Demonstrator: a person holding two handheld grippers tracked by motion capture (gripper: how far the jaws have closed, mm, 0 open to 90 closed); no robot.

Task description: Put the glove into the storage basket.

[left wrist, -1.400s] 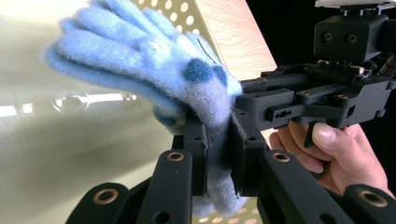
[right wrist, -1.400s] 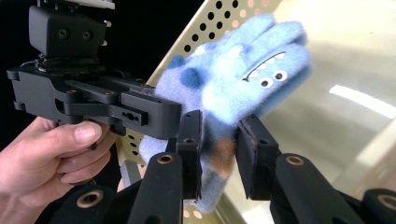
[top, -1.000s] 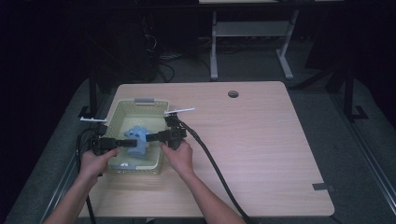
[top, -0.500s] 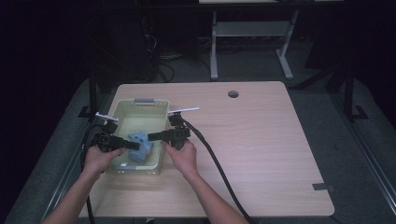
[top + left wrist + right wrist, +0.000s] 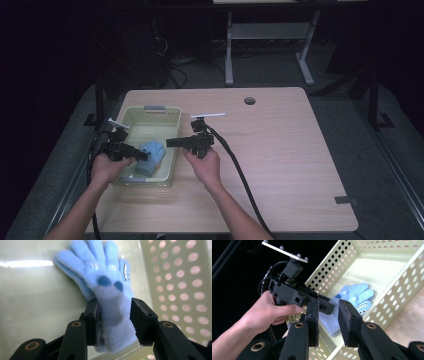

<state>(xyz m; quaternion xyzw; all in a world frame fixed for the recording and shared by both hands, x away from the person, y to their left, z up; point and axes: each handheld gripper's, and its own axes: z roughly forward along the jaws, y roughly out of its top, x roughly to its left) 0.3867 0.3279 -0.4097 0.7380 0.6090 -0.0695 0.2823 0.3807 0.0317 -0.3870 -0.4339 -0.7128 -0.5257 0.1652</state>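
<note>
Where the high view looks down on the wooden desk (image 5: 280, 150), your two hands come in from the bottom; your left claw (image 5: 141, 155) reaches into the pale yellow perforated basket (image 5: 167, 116) at the desk's left side and meets the blue glove (image 5: 151, 156), which lies in the near half of the basket; your right claw (image 5: 171, 142) hangs just over the basket's right rim, pointing left, its cable trailing back across the desk toward you; from up here its jaws are too small to judge.

Through the left gripper view, the glove (image 5: 110, 290) lies flat on the basket floor (image 5: 35, 302), fingers pointing away from you, dark blue spots on its back; your left claw (image 5: 113, 320) straddles the cuff, one jaw touching each side of it, so the jaws are partly closed with the fleece between them (whether they squeeze it firmly I cannot tell); the perforated wall rises at the right.

Through the right gripper view, your right claw (image 5: 328, 320) stands with a clear gap between its jaws and nothing in it; beyond it your left hand (image 5: 265, 312) grips the other tool, whose tip rests on the glove (image 5: 355, 296) inside the basket (image 5: 398, 290); a strip of desk shows at the lower right.
</note>
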